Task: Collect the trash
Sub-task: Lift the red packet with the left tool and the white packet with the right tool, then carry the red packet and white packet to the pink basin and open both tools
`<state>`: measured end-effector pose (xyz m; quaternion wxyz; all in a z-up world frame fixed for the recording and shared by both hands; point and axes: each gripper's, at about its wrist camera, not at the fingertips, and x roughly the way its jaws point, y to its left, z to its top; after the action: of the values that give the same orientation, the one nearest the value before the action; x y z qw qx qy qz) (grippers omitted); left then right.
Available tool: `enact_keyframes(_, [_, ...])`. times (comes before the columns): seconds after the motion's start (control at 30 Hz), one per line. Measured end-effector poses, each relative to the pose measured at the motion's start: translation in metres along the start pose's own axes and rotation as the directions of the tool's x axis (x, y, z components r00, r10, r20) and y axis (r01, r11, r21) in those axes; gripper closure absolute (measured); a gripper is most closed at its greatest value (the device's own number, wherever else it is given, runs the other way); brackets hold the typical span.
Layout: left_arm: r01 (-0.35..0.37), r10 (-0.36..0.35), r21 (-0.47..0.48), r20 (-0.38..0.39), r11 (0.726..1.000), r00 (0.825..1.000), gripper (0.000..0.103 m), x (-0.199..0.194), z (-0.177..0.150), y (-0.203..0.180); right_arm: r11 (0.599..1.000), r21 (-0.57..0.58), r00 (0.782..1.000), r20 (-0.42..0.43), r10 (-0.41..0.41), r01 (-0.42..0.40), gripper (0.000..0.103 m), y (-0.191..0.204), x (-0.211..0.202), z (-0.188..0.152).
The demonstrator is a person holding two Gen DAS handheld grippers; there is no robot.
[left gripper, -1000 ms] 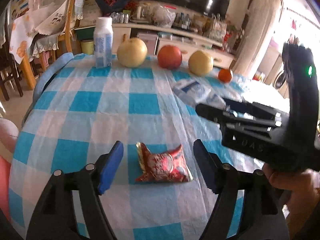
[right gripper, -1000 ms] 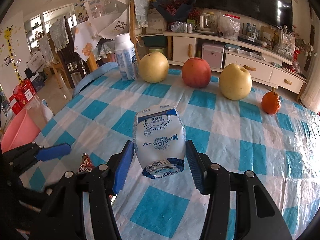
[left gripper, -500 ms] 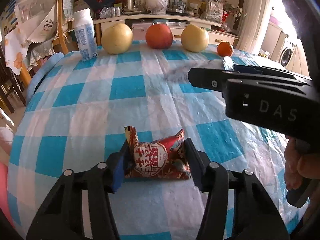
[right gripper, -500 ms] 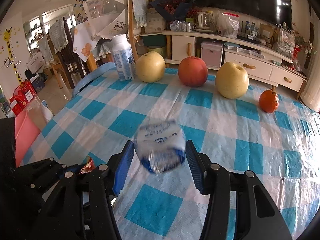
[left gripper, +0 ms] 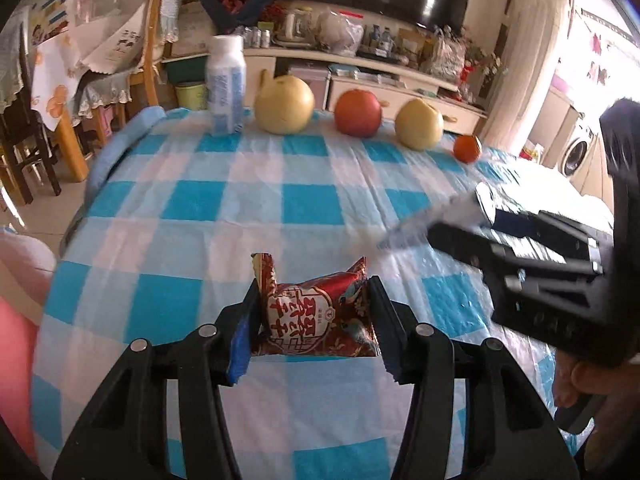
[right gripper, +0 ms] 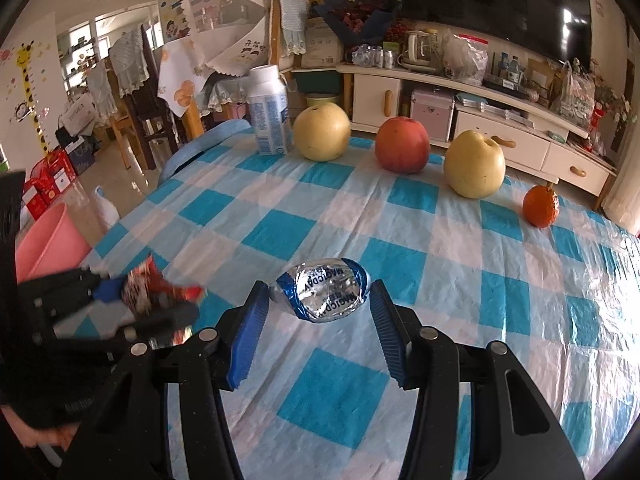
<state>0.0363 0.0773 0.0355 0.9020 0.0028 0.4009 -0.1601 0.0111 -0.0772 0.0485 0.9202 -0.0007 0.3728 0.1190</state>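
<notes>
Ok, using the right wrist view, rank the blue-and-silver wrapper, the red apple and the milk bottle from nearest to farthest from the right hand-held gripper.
1. Blue-and-silver wrapper: between the fingers of the right hand-held gripper.
2. Red apple: far side of the table, centre.
3. Milk bottle: far left end of the fruit row, at the table's edge.

1. Ahead of you: a cream TV cabinet (right gripper: 472, 108), cluttered on top, with a dark television (right gripper: 496, 4) above it.
2. To your left: wooden chairs (right gripper: 132, 120) draped in cloths, on a tiled floor (right gripper: 120, 176).
3. To your right: a bright curtain (left gripper: 528, 40) and a washing machine (left gripper: 578, 152).
</notes>
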Motion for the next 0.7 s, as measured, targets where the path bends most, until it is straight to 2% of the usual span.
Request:
enact_keyframes(0.4, [-0.058, 0.063, -0.067, 0.085, 0.996, 0.994, 0.05, -0.045, 0.003, 0.052, 0.999, -0.021, 0.999, 0.014, 0.034, -0.033, 0.05, 0.038, -0.028, -0.013])
enact_keyframes(0.7, [-0.127, 0.147, -0.139, 0.144, 0.982, 0.979, 0.05, -0.081, 0.001, 0.099, 0.997, -0.037, 0.998, 0.013, 0.062, -0.061, 0.05, 0.076, -0.042, -0.022])
